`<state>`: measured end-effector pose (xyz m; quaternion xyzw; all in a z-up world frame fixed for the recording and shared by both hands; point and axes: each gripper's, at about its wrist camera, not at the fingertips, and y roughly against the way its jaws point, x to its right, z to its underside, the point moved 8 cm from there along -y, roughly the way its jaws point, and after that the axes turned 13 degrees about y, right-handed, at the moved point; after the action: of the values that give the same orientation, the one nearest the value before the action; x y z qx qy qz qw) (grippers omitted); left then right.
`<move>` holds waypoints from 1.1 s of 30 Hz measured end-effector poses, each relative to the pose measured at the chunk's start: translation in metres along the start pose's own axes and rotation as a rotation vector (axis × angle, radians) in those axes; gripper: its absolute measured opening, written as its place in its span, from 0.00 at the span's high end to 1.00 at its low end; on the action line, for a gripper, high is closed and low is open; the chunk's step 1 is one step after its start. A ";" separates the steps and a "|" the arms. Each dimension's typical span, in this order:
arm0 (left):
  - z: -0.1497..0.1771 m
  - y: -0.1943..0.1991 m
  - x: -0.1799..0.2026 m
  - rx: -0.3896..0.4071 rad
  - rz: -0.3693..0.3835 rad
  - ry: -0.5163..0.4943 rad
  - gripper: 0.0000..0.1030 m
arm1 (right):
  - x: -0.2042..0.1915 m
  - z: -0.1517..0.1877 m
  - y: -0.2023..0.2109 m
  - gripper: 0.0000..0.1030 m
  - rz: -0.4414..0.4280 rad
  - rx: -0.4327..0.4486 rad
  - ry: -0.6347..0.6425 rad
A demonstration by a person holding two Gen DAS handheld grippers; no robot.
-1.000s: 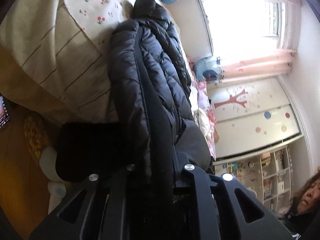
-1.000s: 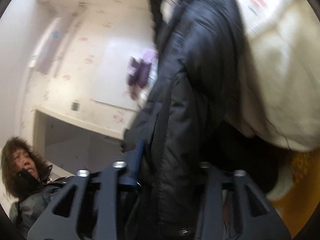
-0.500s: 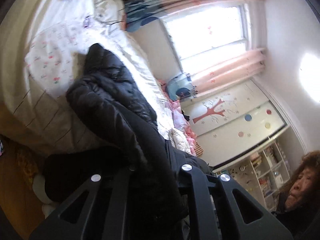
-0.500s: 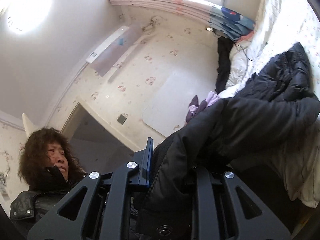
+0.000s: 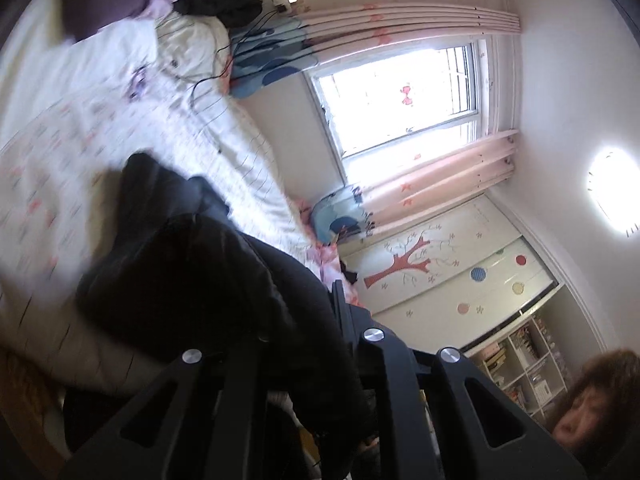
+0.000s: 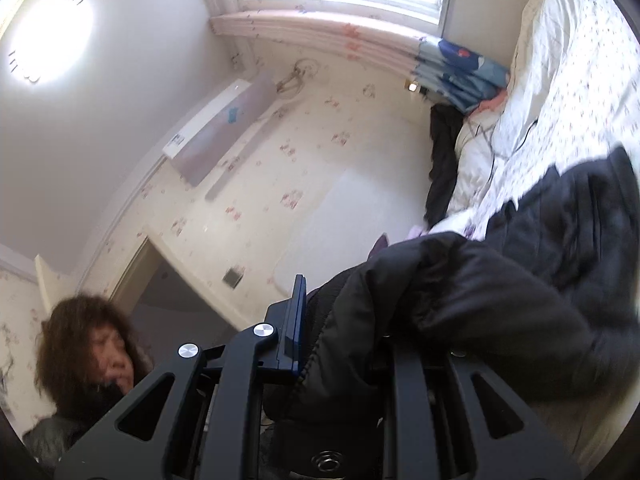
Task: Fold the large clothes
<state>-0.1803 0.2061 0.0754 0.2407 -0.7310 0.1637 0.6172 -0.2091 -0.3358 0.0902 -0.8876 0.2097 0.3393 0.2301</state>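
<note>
Two claws clamped on black jacket, left claw faces window, right claw faces wallpaper.

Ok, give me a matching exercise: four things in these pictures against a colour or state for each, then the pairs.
Things:
1. black puffer jacket
2. curtains
3. ceiling lamp
4. tree decal on the wardrobe

Colour or state:
A. pink
B. lit
C. red
D. clamped in both grippers' jaws

Pairs: 1-D, 2-A, 3-B, 4-C
</note>
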 end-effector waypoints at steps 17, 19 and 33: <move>-0.190 -0.205 -0.167 0.163 -0.273 0.204 0.89 | 0.303 -0.061 -0.036 0.82 0.540 0.008 -0.267; -0.192 -0.216 -0.182 0.156 -0.315 0.205 0.89 | 0.326 -0.053 -0.036 0.82 0.568 -0.007 -0.298; -0.183 -0.182 -0.086 0.164 -0.178 0.139 0.21 | 0.223 -0.068 -0.053 0.25 0.780 -0.169 0.064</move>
<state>0.0817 0.1661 0.0145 0.3422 -0.6463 0.1840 0.6567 0.0050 -0.3792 -0.0061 -0.7672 0.5096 0.3894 0.0035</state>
